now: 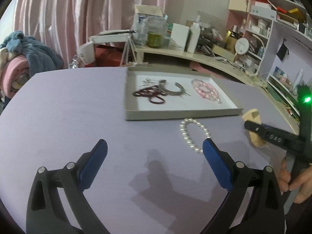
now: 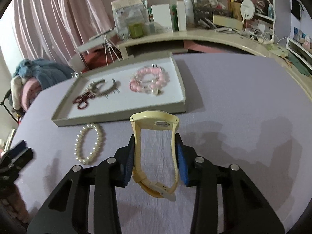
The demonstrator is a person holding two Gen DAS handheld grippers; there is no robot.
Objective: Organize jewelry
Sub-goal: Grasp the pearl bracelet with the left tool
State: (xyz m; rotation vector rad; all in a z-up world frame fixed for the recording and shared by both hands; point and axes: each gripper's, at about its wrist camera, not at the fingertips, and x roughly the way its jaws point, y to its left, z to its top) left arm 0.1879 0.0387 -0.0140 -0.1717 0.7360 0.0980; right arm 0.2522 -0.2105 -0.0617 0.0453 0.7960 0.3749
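cream watch (image 2: 156,152) pinched by its straps in right gripper (image 2: 155,156), held above lilac table (image 2: 234,97) just short of grey tray (image 2: 124,115). looks light, springy plastic; straps bow inward under grip, likely to slip if squeezed less. best held mid-strap, as now. pale yellow band, buckle end hanging near camera. left gripper (image 1: 155,148) spread wide, empty, right beside pearl bracelet (image 1: 195,136) lying near tray front; beads probably slick, loose.

Bracelets (image 2: 149,81) in tray (image 2: 124,115), far side of table (image 2: 243,97); pearl bracelet (image 2: 88,143) just in front.
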